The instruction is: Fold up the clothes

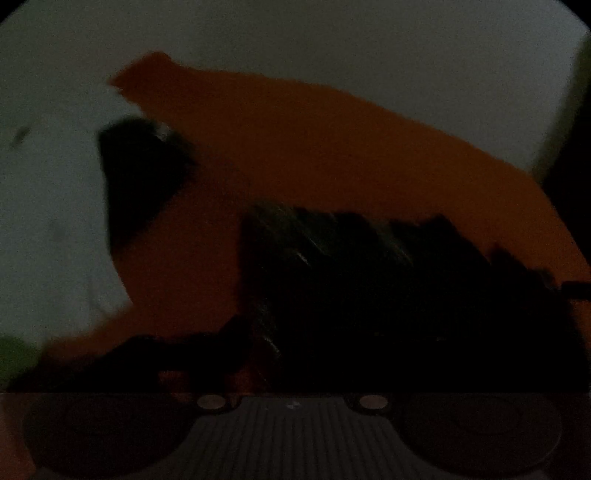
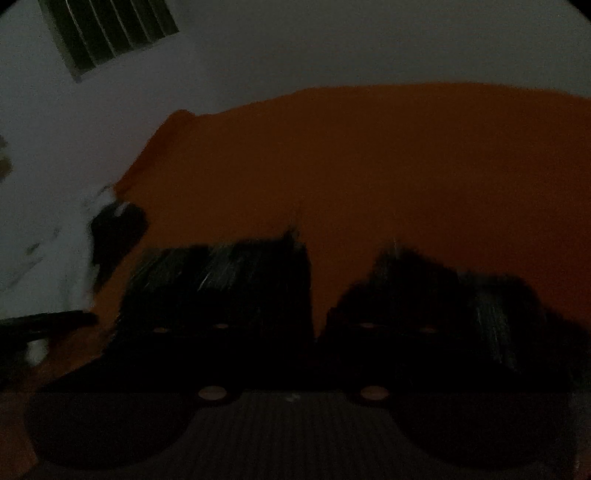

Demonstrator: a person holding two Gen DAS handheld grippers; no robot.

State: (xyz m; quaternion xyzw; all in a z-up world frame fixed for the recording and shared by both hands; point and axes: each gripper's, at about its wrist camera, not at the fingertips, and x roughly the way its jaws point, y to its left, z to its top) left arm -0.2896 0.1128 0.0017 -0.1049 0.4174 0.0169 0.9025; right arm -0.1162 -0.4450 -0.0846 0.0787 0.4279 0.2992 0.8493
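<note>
1. Orange cloth [image 1: 332,147], the one garment in sight, lies spread over a pale surface [image 1: 332,40]. It fills the middle of both views. Its far edge runs ragged against the pale ground, and one corner points far and left.
2. Both pictures are very dark and smeared, so no folds, seams or garment type can be made out.
3. The right gripper [image 2: 317,291] is released. Its two dark fingers [image 2: 221,288] stand apart at the near edge of the right wrist view. The bare orange fabric shows in the gap between them, and the pads press on nothing. Whether the fingertips touch the fabric cannot be told.
4. The left gripper [image 1: 332,280] shows only as one broad black mass over the near right part of the cloth. Its fingers cannot be told apart, so I cannot tell whether it is released, clenched or grasping anything.
5. A small dark shape [image 1: 144,177] sits at the left edge of the cloth, where orange meets the pale surface. It also shows at the left in the right wrist view [image 2: 118,236]. It is too blurred to identify.
6. A slatted grille [image 2: 110,33] sits in the far left of the right wrist view, well apart from the cloth.
</note>
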